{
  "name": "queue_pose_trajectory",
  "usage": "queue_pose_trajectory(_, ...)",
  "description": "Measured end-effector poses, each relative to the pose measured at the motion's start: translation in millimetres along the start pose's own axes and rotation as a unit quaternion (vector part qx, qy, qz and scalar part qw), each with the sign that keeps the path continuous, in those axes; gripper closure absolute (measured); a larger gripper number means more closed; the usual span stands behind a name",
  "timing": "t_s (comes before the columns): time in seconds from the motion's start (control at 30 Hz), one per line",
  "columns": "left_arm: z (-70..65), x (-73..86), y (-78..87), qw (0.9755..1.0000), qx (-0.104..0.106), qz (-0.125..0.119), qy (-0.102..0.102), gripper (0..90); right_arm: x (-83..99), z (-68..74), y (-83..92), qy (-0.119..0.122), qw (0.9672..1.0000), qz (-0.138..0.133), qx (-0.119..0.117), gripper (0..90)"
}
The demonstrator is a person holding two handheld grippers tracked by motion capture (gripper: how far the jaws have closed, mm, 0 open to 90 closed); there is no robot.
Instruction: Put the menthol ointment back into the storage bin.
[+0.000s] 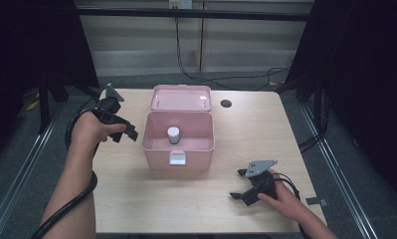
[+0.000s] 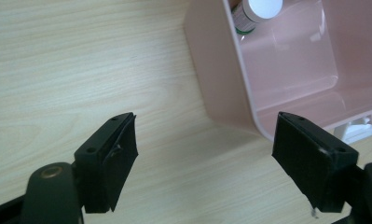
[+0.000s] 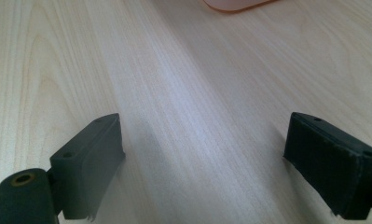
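Note:
A pink box (image 1: 178, 149) stands open in the middle of the wooden table, its lid (image 1: 181, 97) tipped back behind it. Inside stands a small bottle with a white cap (image 1: 173, 134), also seen as the bottle (image 2: 256, 11) in the left gripper view. My left gripper (image 1: 128, 133) is held open just left of the box (image 2: 221, 74), nothing between its jaws. My right gripper (image 1: 240, 185) rests low over the table at the front right, open and empty, with the box corner (image 3: 235, 4) far ahead.
A round cable hole (image 1: 226, 103) sits in the table behind the box. A white latch (image 1: 178, 158) hangs on the box front. Bare wood (image 1: 246, 134) lies right of the box. Cables trail on the floor beyond the far edge.

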State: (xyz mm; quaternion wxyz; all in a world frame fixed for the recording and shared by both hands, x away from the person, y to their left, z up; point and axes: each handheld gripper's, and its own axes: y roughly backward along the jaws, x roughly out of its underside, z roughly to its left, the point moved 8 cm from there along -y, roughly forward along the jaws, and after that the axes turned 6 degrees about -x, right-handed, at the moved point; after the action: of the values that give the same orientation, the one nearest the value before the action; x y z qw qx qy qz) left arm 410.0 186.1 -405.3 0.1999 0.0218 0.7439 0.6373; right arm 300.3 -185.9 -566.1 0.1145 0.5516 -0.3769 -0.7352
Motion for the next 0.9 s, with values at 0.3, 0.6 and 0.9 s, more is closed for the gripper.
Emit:
queue_pose_trajectory(0.3,15.4,20.5,-4.8,0.9999,0.004,-0.006,0.009,21.5,0.0,0.0,0.0,0.000,1.0000,0.000,0.000,10.8)
queue_pose_trajectory(0.6,26.1,36.6,-18.7,0.9999,0.007,-0.007,0.014,21.5,-0.1,-0.1,-0.1,0.000,1.0000,-0.001,0.000,10.9)
queue_pose_trajectory(0.9,27.2,49.1,-34.6,0.9997,0.011,-0.021,0.004,21.5,0.0,0.1,-0.1,-0.001,1.0000,-0.001,0.000,10.9)
